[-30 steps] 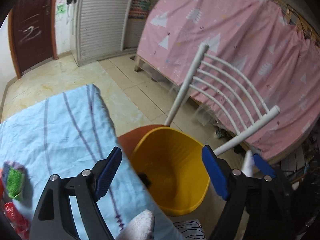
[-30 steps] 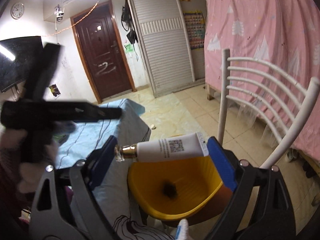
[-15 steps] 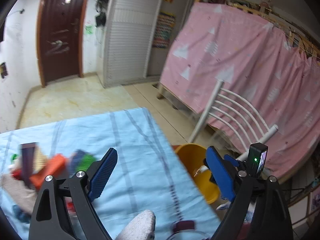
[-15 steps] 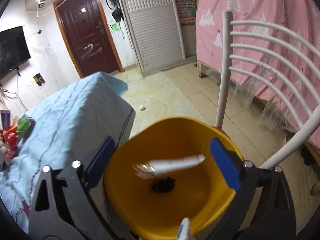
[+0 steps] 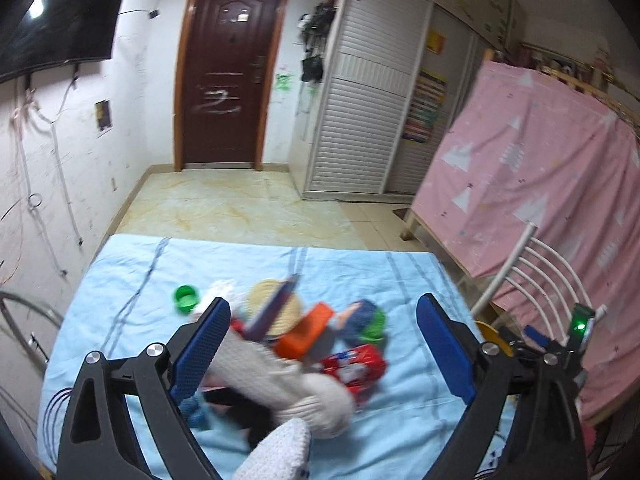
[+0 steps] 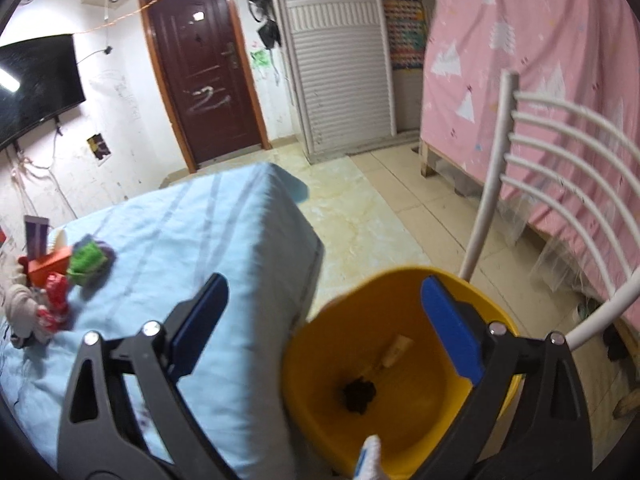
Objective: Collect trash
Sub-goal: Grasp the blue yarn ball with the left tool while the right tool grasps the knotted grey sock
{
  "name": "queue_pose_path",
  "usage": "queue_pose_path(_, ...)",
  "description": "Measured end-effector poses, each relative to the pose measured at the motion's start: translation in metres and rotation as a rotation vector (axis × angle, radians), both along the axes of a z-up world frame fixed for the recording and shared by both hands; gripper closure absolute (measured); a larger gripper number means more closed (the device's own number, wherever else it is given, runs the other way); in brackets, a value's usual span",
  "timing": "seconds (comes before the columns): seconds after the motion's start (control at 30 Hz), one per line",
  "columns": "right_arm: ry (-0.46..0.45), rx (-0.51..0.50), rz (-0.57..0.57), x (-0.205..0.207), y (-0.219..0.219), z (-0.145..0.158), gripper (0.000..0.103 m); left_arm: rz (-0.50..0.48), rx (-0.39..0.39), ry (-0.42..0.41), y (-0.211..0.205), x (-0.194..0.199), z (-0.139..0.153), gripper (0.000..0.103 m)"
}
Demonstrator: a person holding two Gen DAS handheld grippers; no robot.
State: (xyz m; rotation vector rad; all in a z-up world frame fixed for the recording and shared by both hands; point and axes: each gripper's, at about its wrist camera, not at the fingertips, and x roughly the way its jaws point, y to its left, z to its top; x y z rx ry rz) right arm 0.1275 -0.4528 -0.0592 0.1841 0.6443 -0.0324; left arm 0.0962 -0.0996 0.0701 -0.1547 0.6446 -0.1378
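My right gripper (image 6: pixel 324 316) is open and empty above the yellow bin (image 6: pixel 400 376). A white tube (image 6: pixel 394 352) and a dark clump (image 6: pixel 359 394) lie inside the bin. My left gripper (image 5: pixel 322 344) is open and empty above a pile of trash (image 5: pixel 304 332) on the blue cloth-covered table (image 5: pixel 256 264). The pile has an orange box (image 5: pixel 306 330), a red wrapper (image 5: pixel 354 364), a green cup (image 5: pixel 185 298), a white sock-like roll (image 5: pixel 272 376) and a straw hat-like disc (image 5: pixel 272 306). The pile also shows in the right wrist view (image 6: pixel 60 276).
A white slatted chair (image 6: pixel 560 168) stands right behind the bin. A pink curtain (image 5: pixel 540 184) hangs at the right. The table edge (image 6: pixel 304 240) drops off beside the bin. The right gripper's body (image 5: pixel 560 340) shows at the table's right side.
The right gripper let go of the white tube, which fell into the bin. The left gripper swung from the bin back over the table to the trash pile.
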Motion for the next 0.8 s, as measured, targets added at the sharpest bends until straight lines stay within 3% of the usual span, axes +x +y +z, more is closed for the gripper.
queue_pose_path(0.27, -0.021, -0.181, 0.041, -0.002, 0.047, 0.028, 0.010, 0.048, -0.016, 0.042, 0.051, -0.012, -0.024, 0.017)
queue_pose_path(0.5, -0.053, -0.156, 0.109, -0.009, 0.073, 0.057, 0.006, 0.077, -0.018, 0.092, 0.083, -0.017, -0.050, 0.017)
queue_pose_path(0.67, -0.069, -0.141, 0.228, -0.015, 0.115, 0.072, 0.006, 0.107, 0.019, 0.143, 0.095, -0.015, -0.070, 0.017)
queue_pose_path(0.8, -0.075, -0.138, 0.313, -0.019, 0.153, 0.077, 0.006, 0.103, 0.002, 0.169, 0.105, -0.014, -0.083, 0.017)
